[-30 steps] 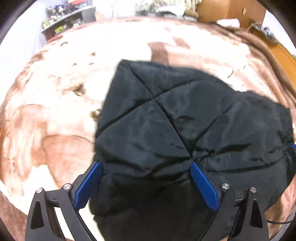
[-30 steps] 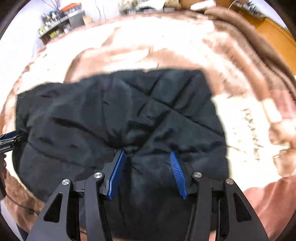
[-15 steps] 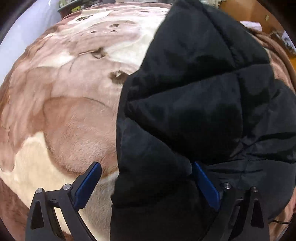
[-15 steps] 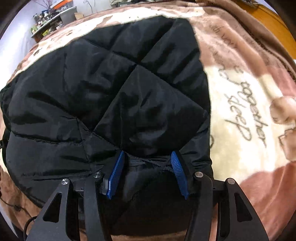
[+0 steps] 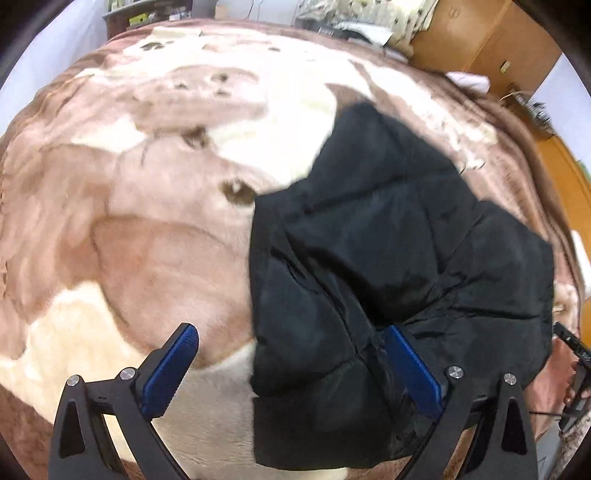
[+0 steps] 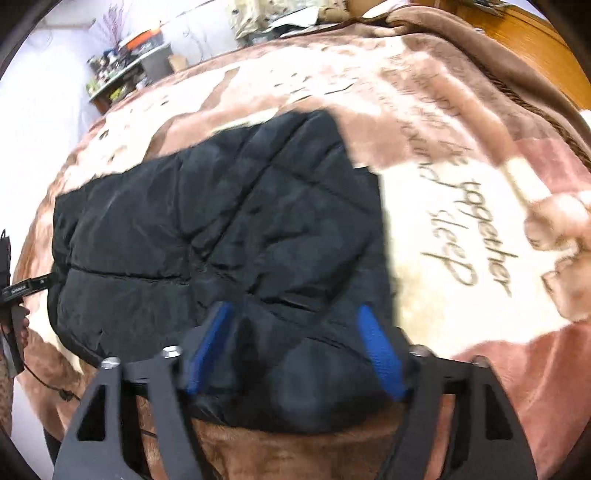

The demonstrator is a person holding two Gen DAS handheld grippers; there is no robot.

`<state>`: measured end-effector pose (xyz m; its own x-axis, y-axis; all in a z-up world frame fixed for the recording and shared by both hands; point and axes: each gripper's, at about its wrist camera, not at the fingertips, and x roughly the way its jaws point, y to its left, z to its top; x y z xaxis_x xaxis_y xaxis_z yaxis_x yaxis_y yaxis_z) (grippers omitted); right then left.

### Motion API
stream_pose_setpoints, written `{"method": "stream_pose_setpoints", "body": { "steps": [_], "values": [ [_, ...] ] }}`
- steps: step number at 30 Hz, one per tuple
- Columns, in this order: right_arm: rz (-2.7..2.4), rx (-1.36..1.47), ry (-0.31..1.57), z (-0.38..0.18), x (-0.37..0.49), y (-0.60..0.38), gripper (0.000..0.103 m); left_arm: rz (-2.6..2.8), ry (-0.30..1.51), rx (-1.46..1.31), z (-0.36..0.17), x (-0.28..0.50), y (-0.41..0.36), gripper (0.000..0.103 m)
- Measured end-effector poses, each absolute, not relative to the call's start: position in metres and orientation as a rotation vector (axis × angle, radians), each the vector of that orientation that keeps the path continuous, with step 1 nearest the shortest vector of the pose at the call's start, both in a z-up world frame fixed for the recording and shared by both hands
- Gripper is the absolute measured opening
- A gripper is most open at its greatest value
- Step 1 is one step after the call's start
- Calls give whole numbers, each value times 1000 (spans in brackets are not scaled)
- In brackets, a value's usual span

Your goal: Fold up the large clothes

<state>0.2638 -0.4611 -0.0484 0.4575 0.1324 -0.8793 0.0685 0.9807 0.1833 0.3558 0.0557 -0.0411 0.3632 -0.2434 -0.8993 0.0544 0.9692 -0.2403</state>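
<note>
A black quilted jacket (image 5: 399,258) lies folded into a thick block on the brown and cream blanket (image 5: 147,229). My left gripper (image 5: 293,365) stands wide open over the jacket's near left corner. Its right pad (image 5: 413,369) rests against the fabric and its left pad (image 5: 173,365) is over bare blanket. In the right wrist view the jacket (image 6: 221,221) fills the middle. My right gripper (image 6: 295,350) is at the jacket's near edge with its jaws opening. A bulge of fabric sits loose between the pads.
The blanket (image 6: 461,240) carries script lettering to the right of the jacket. A cluttered shelf (image 6: 125,74) stands at the back left, a wooden cabinet (image 5: 491,40) at the back right, and an orange wooden bed frame (image 6: 524,33) along the right side.
The jacket, which filled both views half a second ago, now lies further off on the blanket. The right jaws have spread wider. The left gripper has shifted left of the jacket.
</note>
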Motion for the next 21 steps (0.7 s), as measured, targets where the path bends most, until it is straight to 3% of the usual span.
{"method": "stream_pose_setpoints", "body": {
  "steps": [6,19,20,21],
  "values": [
    [36,295,1180,-70,263,-486,76,-268,1321,-282,-70,385,72,102],
    [260,460,1241,-103,315,-496,79,-402,1400,-255,-125,401,41,103],
    [275,462,1248,-106,320,-494,81,-405,1406,-257,-128,405,36,103],
    [287,457,1253,-109,324,-493,89,-407,1412,-268,-132,406,35,103]
  ]
}}
